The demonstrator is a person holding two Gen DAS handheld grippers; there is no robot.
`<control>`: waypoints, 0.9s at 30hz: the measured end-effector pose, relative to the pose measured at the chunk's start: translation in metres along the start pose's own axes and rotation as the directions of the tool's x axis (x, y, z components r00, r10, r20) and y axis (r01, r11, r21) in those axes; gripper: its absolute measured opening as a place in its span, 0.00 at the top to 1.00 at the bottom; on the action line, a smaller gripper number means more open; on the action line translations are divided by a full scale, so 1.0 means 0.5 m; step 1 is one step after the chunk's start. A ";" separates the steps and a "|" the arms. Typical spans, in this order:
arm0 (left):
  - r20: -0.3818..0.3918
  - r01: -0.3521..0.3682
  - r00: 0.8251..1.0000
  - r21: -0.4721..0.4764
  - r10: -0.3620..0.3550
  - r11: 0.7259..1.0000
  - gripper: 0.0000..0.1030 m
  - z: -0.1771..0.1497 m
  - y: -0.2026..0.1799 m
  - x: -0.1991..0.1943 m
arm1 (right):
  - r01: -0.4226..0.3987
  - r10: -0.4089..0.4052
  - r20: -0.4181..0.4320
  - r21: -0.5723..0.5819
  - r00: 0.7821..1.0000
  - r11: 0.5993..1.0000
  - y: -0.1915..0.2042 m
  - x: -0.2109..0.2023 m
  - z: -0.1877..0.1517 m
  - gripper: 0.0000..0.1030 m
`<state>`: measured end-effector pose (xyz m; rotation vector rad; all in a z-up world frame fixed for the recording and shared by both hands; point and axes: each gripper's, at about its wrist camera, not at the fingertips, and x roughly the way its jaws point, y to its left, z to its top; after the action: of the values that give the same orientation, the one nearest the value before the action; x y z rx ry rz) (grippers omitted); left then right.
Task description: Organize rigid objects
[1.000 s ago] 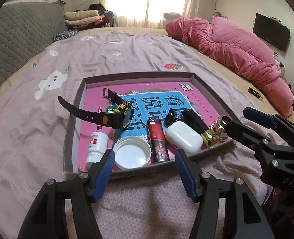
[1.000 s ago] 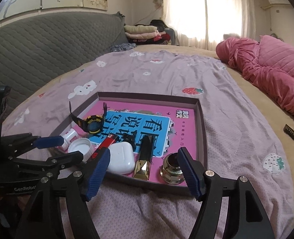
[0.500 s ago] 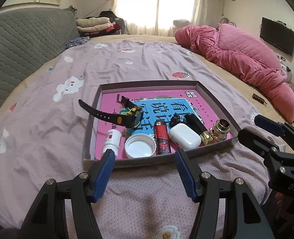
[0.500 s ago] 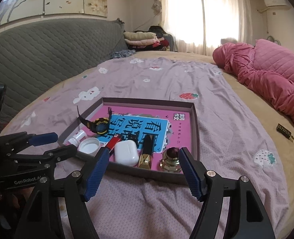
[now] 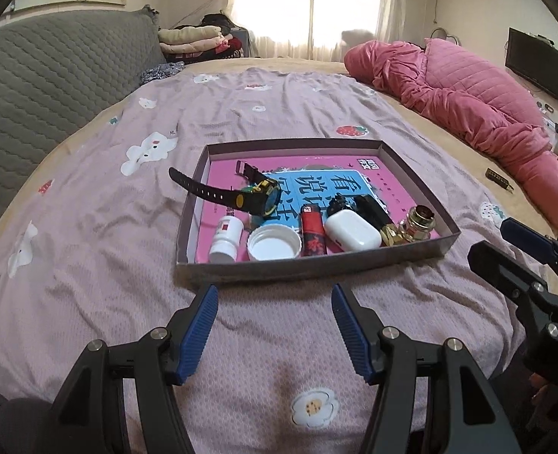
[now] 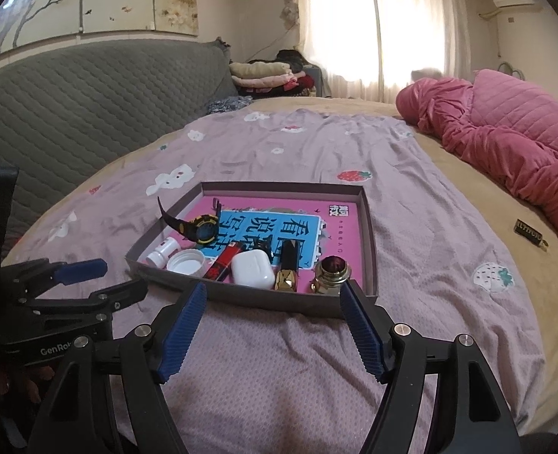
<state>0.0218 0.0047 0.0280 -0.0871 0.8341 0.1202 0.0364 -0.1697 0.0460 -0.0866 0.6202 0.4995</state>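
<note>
Two tools hang spread and empty over the purple bedsheet [image 5: 89, 227], short of the tray [image 5: 317, 265]: the left tool [image 5: 275, 317] faces its near wall, the right tool [image 6: 273, 316] its near right corner. Inside the tray, left to right, lie a white bottle [image 5: 226, 240], a watch [image 5: 258, 198] whose strap overhangs the left wall, a white cap [image 5: 274, 242], a red lighter [image 5: 312, 234], a white earbud case [image 5: 353, 230], a black-and-gold lipstick [image 5: 377, 219] and a gold perfume bottle [image 5: 419, 223]. A small dark item behind the case is hard to make out. Open sheet rings the tray; a pink quilt [image 5: 468, 102] lies far right.
</note>
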 end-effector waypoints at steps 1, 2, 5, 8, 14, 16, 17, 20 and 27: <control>-0.002 0.002 1.000 -0.004 -0.002 1.000 0.40 -0.002 0.000 -0.003 | 0.002 -0.002 0.003 0.002 1.000 1.000 0.000 -0.003 -0.001 0.28; -0.003 0.003 1.000 -0.006 -0.003 1.000 0.40 -0.004 0.000 -0.005 | 0.001 -0.001 0.004 0.005 1.000 1.000 0.001 -0.007 -0.003 0.27; -0.008 -0.005 1.000 -0.008 0.005 1.000 0.40 -0.010 -0.001 -0.013 | 0.004 -0.004 0.007 0.008 1.000 1.000 0.005 -0.017 -0.007 0.27; -0.010 -0.006 1.000 -0.004 0.006 1.000 0.40 -0.015 -0.005 -0.022 | 0.003 -0.003 0.006 0.001 1.000 1.000 0.013 -0.025 -0.013 0.27; -0.020 -0.001 1.000 -0.007 0.001 1.000 0.40 -0.027 -0.007 -0.034 | 0.002 -0.002 -0.006 0.000 1.000 1.000 0.026 -0.037 -0.025 0.27; -0.030 -0.001 1.000 -0.008 0.001 1.000 0.40 -0.032 -0.008 -0.036 | 0.003 -0.003 -0.016 0.013 1.000 1.000 0.027 -0.039 -0.031 0.27; -0.035 -0.002 0.999 -0.008 0.002 1.000 0.40 -0.035 -0.008 -0.037 | 0.008 -0.007 -0.021 0.021 1.000 1.000 0.026 -0.040 -0.034 0.27; -0.049 -0.001 0.999 -0.012 0.001 1.000 0.40 -0.042 -0.008 -0.038 | 0.018 -0.017 -0.037 0.038 0.999 0.999 0.024 -0.039 -0.043 0.27; -0.071 0.006 0.997 -0.015 -0.007 1.000 0.40 -0.056 -0.013 -0.041 | 0.041 -0.039 -0.064 0.031 0.997 0.999 0.039 -0.038 -0.058 0.27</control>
<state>-0.0116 -0.0069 0.0248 -0.1080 0.9041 0.1180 -0.0017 -0.1672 0.0345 -0.0845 0.6870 0.4496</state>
